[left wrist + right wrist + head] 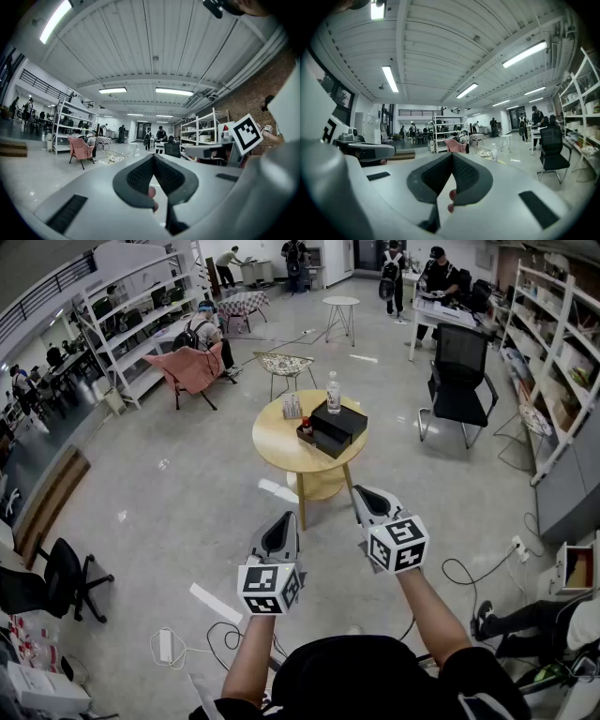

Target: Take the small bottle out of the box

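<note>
Two grippers, head view: the left gripper [287, 518] and right gripper [359, 491] are held out side by side above the floor [169, 521], short of the round table [272, 442] and well apart from it.
Task's thing, head view: the small bottle [306, 427] has a red cap and stands upright on the table at the left end of the black box [339, 425]. At this size I cannot tell if it sits inside a compartment or just beside the wall.
Neighbour, head view: a clear water bottle [333, 390] stands behind the box, on its far side.
Direction, head view: the small bottle lies straight ahead, a little right of the left gripper's line and left of the right gripper's line.
Nearer hand, judged: the right gripper reaches slightly further forward and the left is more in line, so neither has a clear lead.
Left gripper view: the jaws are closed tip to tip with nothing between them. They point level across the room, and the table and box are not visible past the body.
Right gripper view: the jaws also meet at the tips and are empty. Only the water bottle shows above the body, a little right of the tips, and the small bottle is hidden.
Coming move, judged: step forward, open the jaws, and come onto the upright bottle from the side.
</note>
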